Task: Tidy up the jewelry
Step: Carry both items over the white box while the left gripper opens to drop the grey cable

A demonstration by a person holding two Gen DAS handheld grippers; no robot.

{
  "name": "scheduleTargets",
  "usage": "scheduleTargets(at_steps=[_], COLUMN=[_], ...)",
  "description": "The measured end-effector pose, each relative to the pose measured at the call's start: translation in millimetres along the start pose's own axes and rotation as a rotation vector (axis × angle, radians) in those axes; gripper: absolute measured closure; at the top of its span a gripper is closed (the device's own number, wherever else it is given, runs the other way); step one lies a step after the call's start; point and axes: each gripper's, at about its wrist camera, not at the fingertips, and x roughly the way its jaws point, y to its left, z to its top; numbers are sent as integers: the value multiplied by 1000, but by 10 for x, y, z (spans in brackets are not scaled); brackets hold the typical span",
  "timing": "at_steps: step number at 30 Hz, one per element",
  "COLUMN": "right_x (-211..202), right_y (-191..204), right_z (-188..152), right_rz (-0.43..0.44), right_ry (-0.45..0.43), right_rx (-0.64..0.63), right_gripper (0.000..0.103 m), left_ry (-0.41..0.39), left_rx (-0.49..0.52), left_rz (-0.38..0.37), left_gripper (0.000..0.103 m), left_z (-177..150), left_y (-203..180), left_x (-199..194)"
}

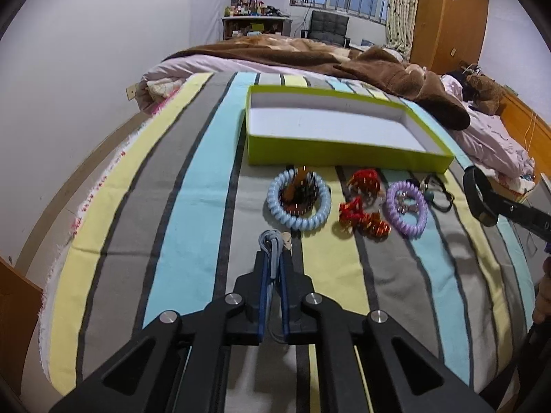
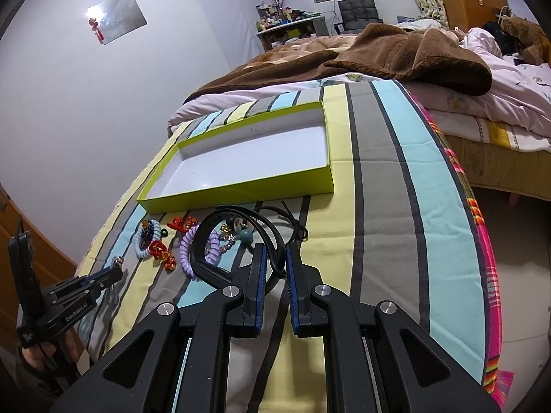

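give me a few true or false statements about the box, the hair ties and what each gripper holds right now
1. The shallow lime-green box with a white inside holds nothing yet. True.
2. The left gripper is open over the bedspread. False: it is shut on a thin grey-blue cord with a small bead.
3. The right gripper is shut on a black band. True.
4. The pale blue spiral hair tie lies inside the box. False: it lies on the striped bedspread in front of the box.
5. The purple spiral hair tie lies to the right of the red ornaments in the left wrist view. True.
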Motion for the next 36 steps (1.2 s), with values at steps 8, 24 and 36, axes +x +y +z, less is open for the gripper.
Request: scheduleTargets(at_steps=[8, 24, 36], right_x=[-59, 418, 1108], right_y=[28, -18, -73], right_z=[167, 932, 1294], right_rz=[-14, -115, -172], right_ry=[-30, -20, 74], right_rx=[-7, -23, -58], right_gripper=[91, 91, 91], left_ry=[-44, -44, 30], left_rx=[25, 22, 46], left_rz=[-30, -97, -119], left_gripper=[96, 96, 96], left_z=[291, 1128, 1508], left_y=[-34, -57, -98], left_x=[-76, 407, 1020])
